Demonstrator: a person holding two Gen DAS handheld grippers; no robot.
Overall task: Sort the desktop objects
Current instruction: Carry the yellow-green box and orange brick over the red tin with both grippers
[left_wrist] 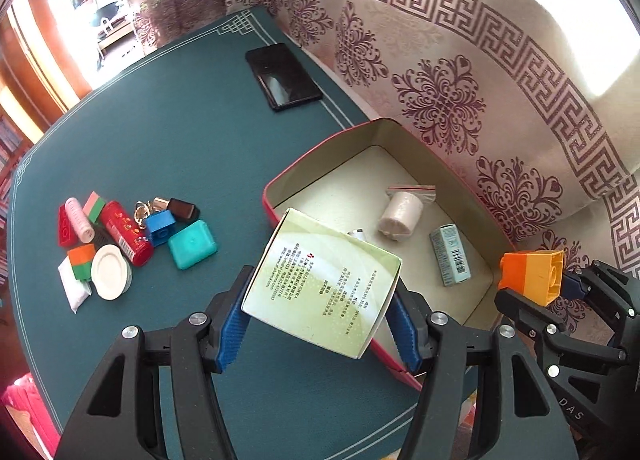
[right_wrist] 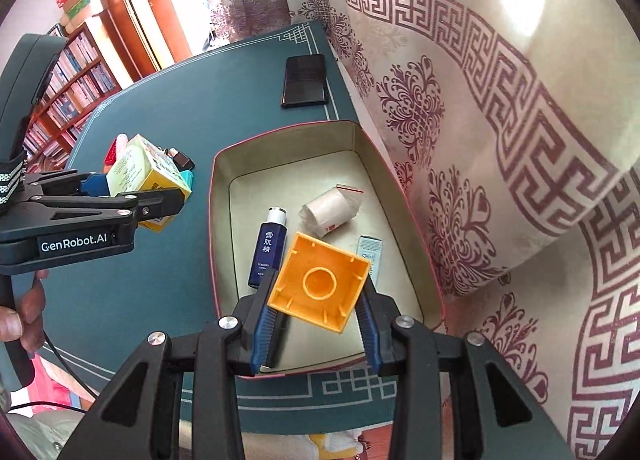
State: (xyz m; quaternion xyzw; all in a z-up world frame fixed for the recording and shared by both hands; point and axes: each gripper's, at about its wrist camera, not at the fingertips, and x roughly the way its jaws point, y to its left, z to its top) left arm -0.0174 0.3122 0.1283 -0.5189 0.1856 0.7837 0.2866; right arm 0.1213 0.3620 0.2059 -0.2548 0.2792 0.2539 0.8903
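Observation:
My left gripper (left_wrist: 318, 312) is shut on a pale green carton with printed text (left_wrist: 324, 280), held over the near left rim of the red tin box (left_wrist: 304, 162). From the right wrist the same carton (right_wrist: 138, 170) shows a yellow side and hangs left of the box (right_wrist: 216, 164). My right gripper (right_wrist: 316, 300) is shut on an orange-and-yellow toy brick (right_wrist: 320, 280), hollow underside toward the camera, above the box's near end. The left wrist view shows this brick (left_wrist: 532, 276) at the box's right corner. Inside the box lie a white roll in a bag (left_wrist: 400, 216), a small teal carton (left_wrist: 450, 254) and a dark blue bottle (right_wrist: 269, 248).
A heap of small objects lies at the left of the green table mat (left_wrist: 180, 148): a red can (left_wrist: 126, 232), a blue brick (left_wrist: 160, 226), a teal case (left_wrist: 192, 244), a white dish (left_wrist: 108, 271). A black phone (left_wrist: 283, 76) rests at the far edge. A patterned curtain (left_wrist: 460, 92) hangs right of the box.

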